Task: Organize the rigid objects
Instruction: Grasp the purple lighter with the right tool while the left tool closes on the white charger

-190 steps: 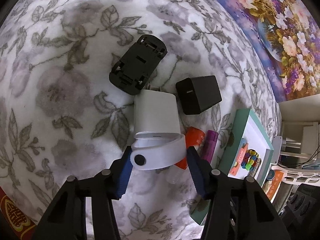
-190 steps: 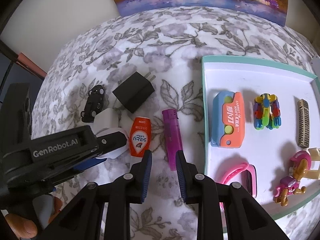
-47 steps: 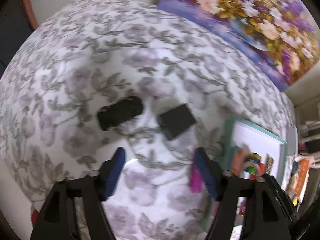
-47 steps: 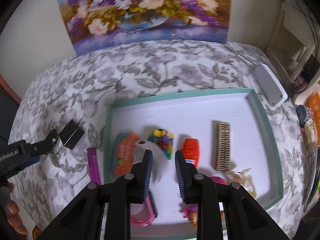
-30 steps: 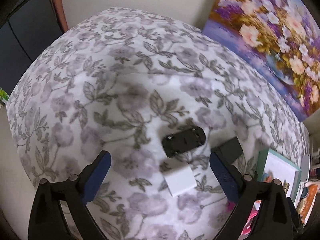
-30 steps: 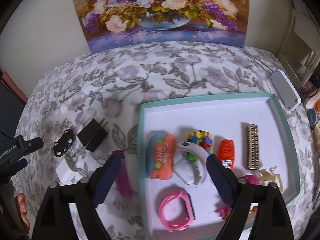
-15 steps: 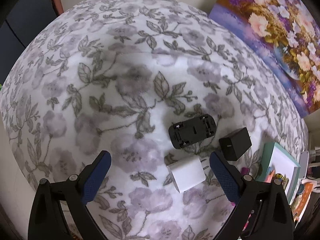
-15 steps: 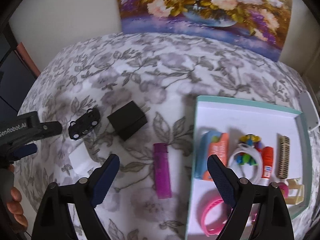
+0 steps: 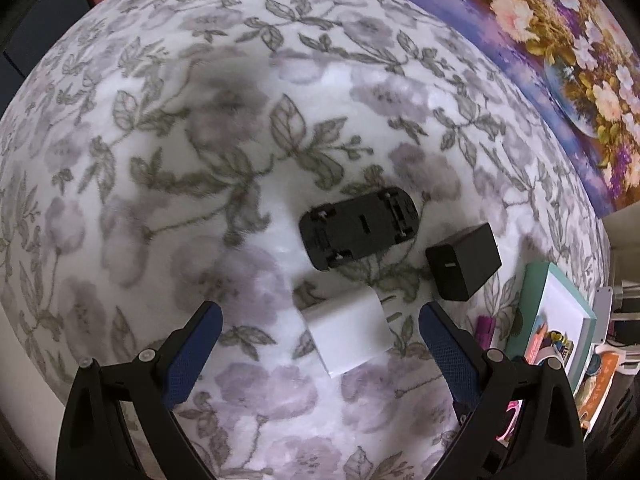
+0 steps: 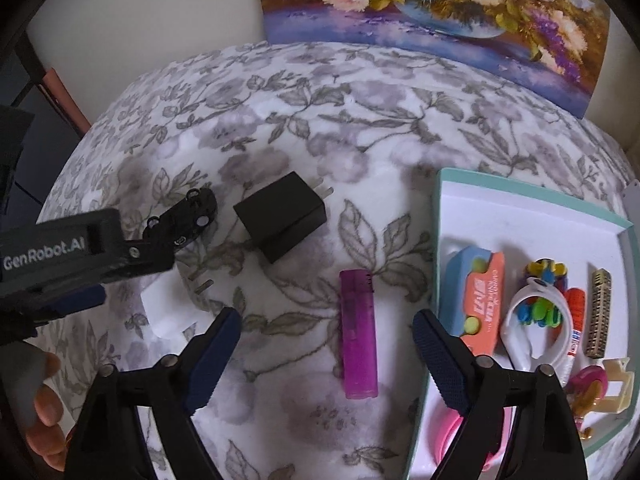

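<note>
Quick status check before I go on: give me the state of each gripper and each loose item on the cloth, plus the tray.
left gripper: open, empty, over the white charger.
right gripper: open, empty, around the purple lighter.
white charger: flat on cloth, prongs out.
black charger: on cloth, prongs out.
toy car: upside down.
purple lighter: lying flat, outside tray.
tray: partly filled.

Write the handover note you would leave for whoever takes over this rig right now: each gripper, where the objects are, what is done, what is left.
Left gripper: open, empty, over the white charger.
Right gripper: open, empty, over the purple lighter.
On the floral cloth: white charger, black charger, upside-down black toy car, purple lighter.
Done: the teal tray holds the orange-blue case, white band, correction tape and other small items.
Left: move the four loose objects into the tray.
</note>
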`<state>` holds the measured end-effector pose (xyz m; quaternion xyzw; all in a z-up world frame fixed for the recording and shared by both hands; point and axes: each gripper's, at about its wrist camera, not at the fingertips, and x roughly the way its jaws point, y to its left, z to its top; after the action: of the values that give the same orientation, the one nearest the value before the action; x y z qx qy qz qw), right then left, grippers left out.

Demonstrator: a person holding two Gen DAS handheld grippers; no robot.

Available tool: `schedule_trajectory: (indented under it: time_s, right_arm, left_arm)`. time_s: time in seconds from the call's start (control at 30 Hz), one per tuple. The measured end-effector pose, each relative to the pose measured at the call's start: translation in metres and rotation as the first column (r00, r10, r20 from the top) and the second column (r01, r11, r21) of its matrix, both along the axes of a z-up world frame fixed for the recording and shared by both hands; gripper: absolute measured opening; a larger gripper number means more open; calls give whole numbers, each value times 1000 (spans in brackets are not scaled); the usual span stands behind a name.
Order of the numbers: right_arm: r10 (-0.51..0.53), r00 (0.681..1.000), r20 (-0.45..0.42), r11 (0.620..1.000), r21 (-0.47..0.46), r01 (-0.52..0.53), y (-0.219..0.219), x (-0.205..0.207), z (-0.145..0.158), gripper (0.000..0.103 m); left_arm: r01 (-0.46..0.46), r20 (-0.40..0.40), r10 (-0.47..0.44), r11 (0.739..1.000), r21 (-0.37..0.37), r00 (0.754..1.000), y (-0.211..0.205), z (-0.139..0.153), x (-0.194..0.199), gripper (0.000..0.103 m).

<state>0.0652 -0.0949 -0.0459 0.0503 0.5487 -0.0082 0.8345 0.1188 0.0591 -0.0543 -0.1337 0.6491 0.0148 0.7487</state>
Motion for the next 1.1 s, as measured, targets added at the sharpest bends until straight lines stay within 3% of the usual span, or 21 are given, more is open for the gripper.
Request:
schedule_trajectory:
  time_s: [0.17, 0.43, 0.5, 0.53, 0.6, 0.93, 1.1]
  right_arm:
    - [2, 1000, -24, 1000, 5, -2, -2, 3, -8, 66]
    - [-21, 997, -68, 1000, -15, 20, -9, 6, -23, 49]
    - [-19, 997, -72, 1000, -21, 17, -8, 7, -24, 47]
    - [-16, 997, -72, 1000, -23, 15, -7, 7, -23, 43]
    - [-4, 997, -71, 1000, -12, 3, -6, 7, -22, 35]
    - [31, 997, -77, 999, -16, -32, 2, 8, -24, 24]
    - [35, 997, -73, 999, -34, -37, 4, 7, -24, 22]
  left_arm:
    - [29, -26, -29, 1000, -10, 999, -11, -11, 1, 98]
    - [51, -54, -51, 999, -8, 997, -17, -21, 3, 94]
    - [57, -61, -58, 998, -10, 996, -19, -25, 5, 89]
    - [59, -65, -60, 998, -14, 996, -21, -26, 5, 80]
    - [65, -70, -66, 998, -11, 995, -25, -30, 3, 78]
    - [61, -50, -61, 998, -5, 997, -15, -23, 2, 58]
    - [41, -45, -42, 999, -17, 998, -9, -19, 4, 57]
